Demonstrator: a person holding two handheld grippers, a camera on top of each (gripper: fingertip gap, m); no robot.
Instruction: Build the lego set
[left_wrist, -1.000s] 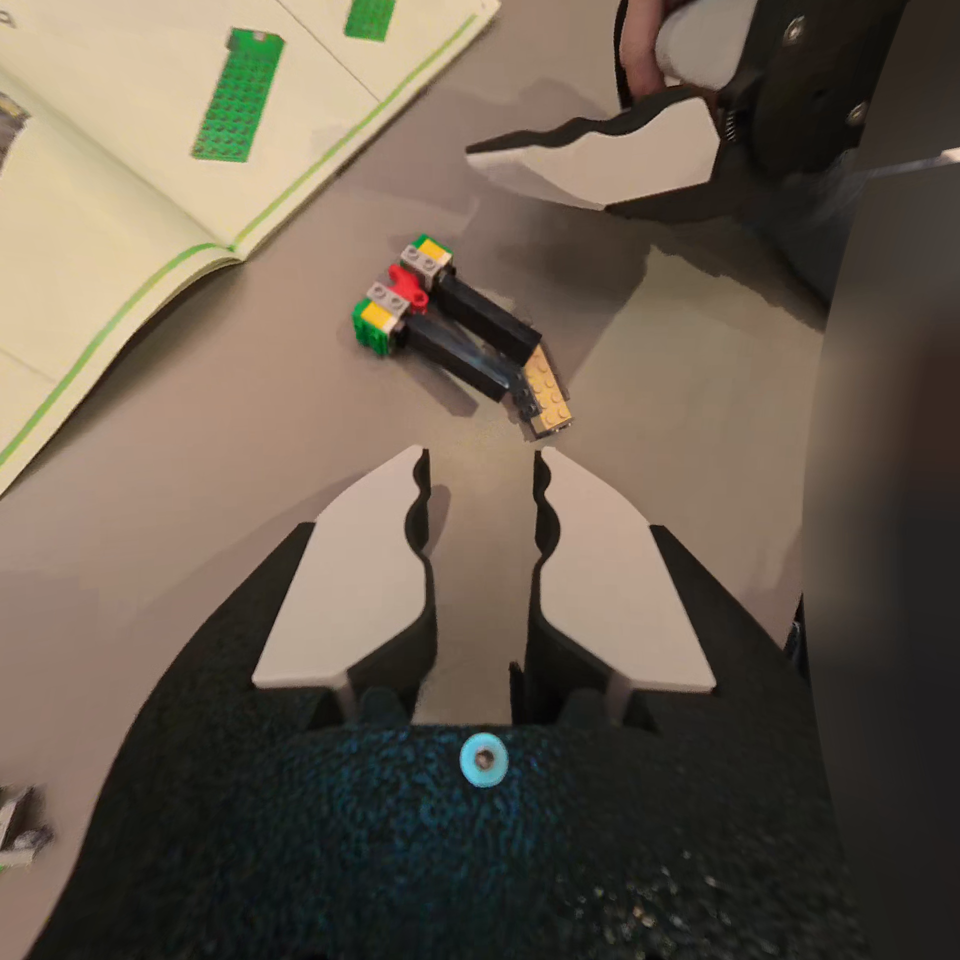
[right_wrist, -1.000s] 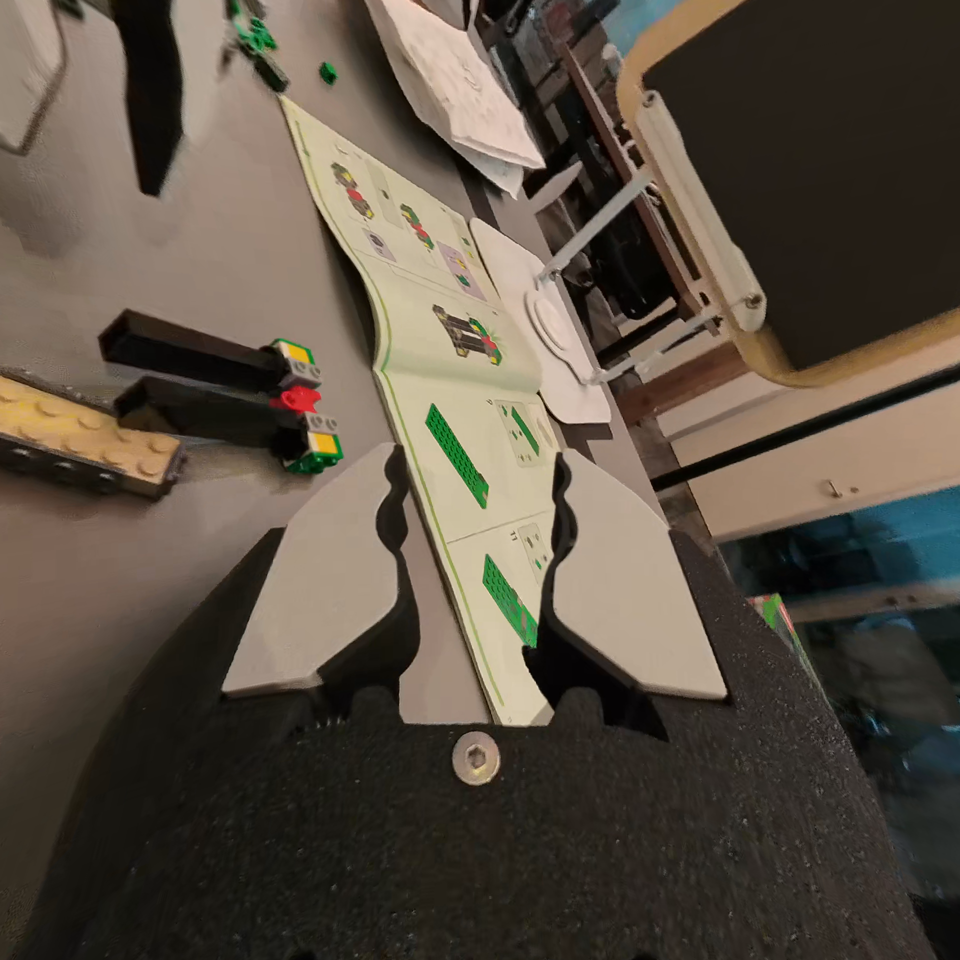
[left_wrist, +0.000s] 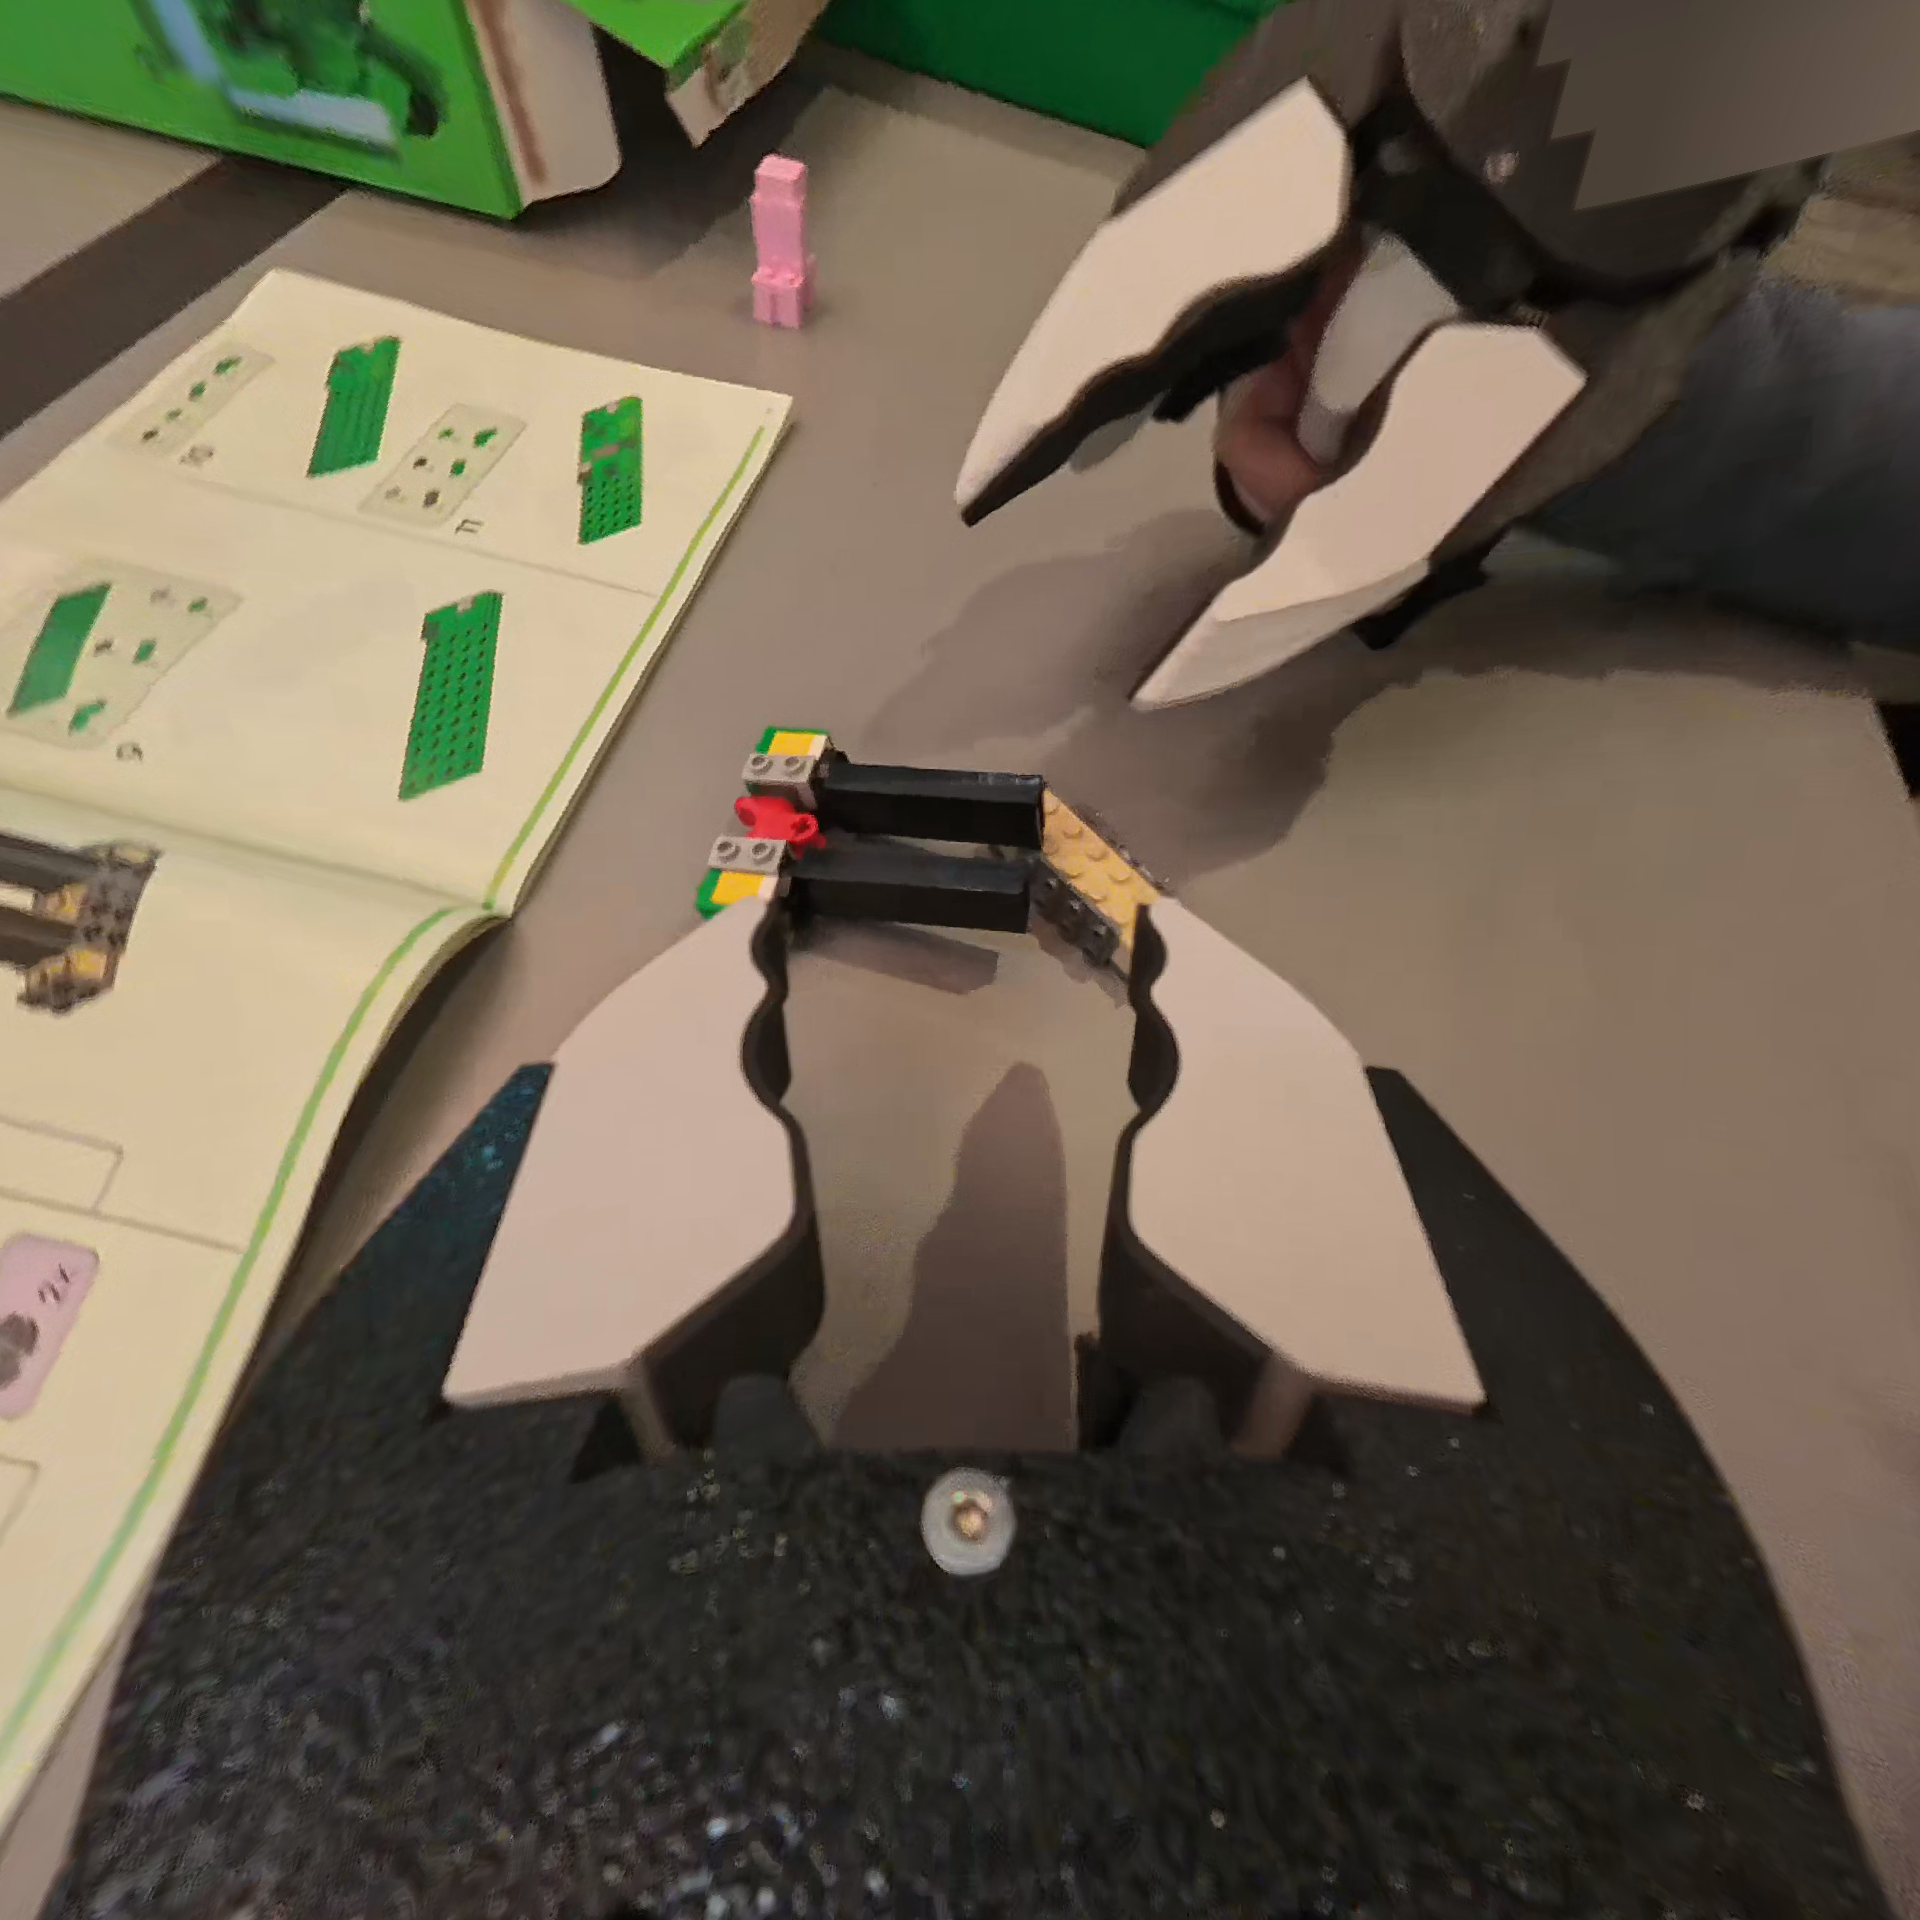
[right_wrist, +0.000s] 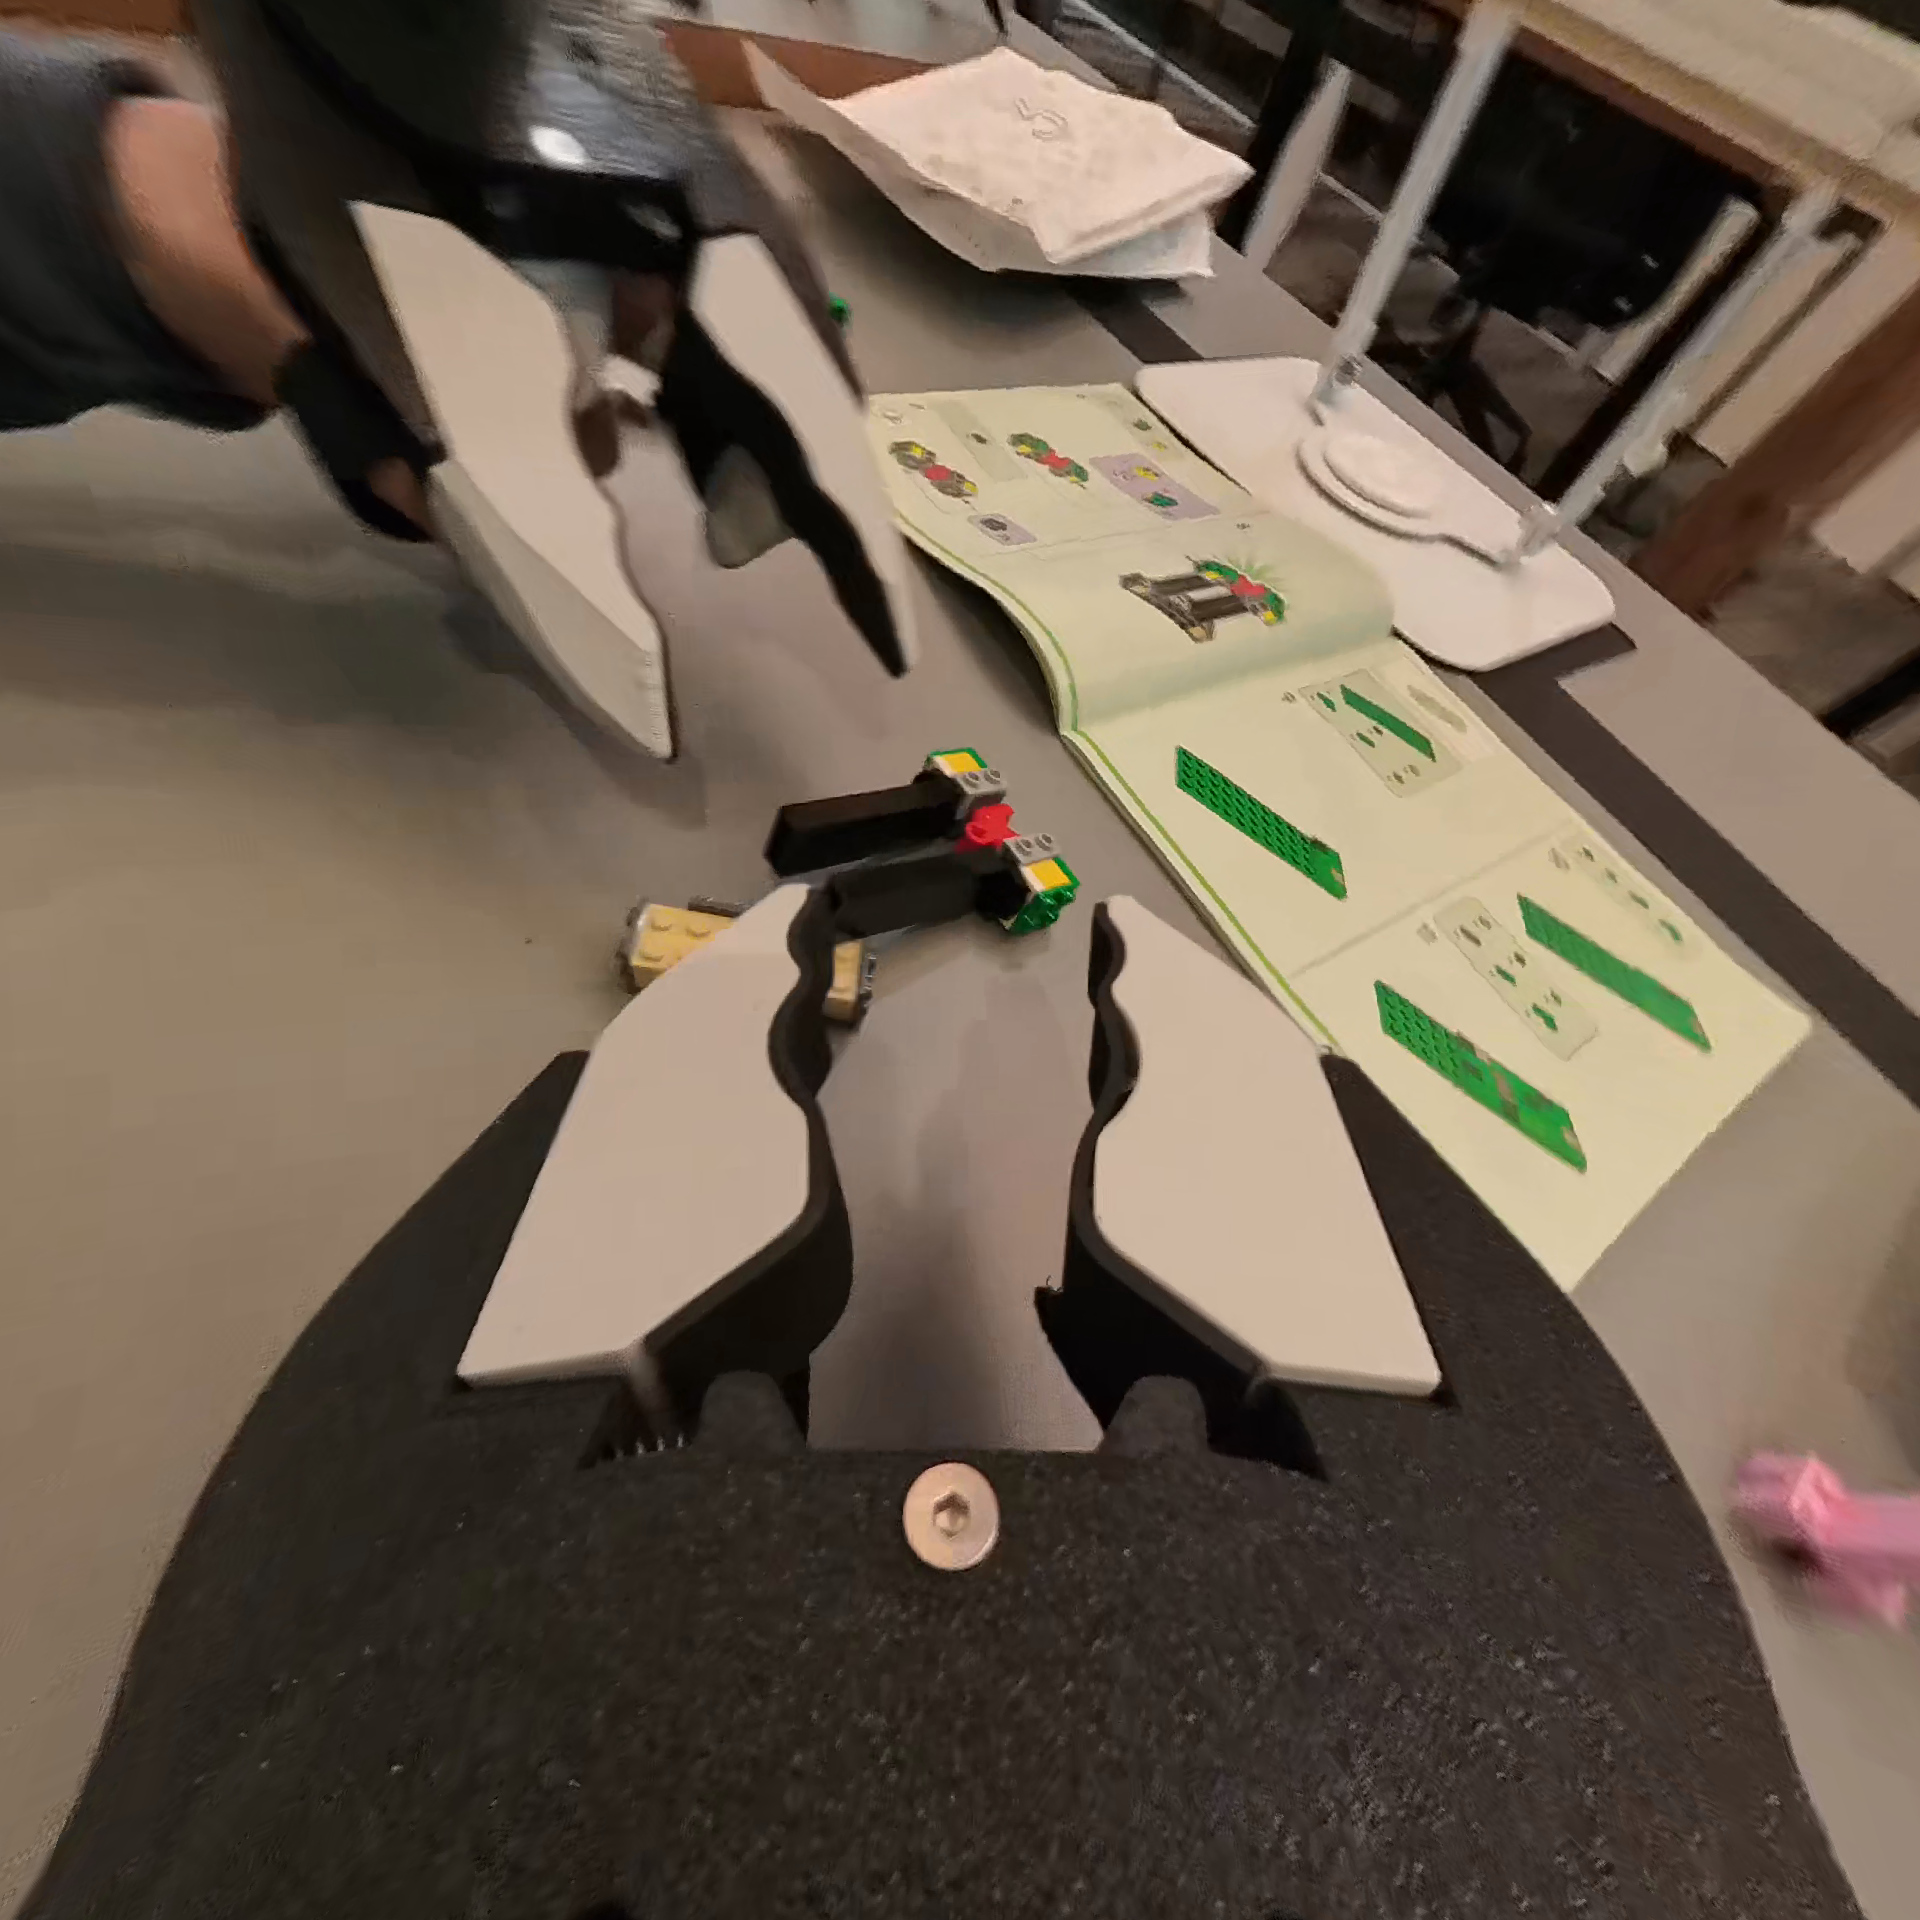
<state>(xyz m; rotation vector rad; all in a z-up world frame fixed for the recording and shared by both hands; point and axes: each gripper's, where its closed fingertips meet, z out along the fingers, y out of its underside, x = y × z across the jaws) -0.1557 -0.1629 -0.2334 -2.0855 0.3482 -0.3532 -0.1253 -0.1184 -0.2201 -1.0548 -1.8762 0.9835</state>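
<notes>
The lego assembly — two black bars tipped with grey, yellow and green bricks, a red piece between them, a tan plate across the far ends — lies flat on the grey table. The left gripper is spread wide, holding nothing, its tips at the assembly's near edge. The right gripper hovers beyond, also open and empty. An open instruction booklet lies just beside; farther off stand a pink figure, a green box and a white lamp base.
</notes>
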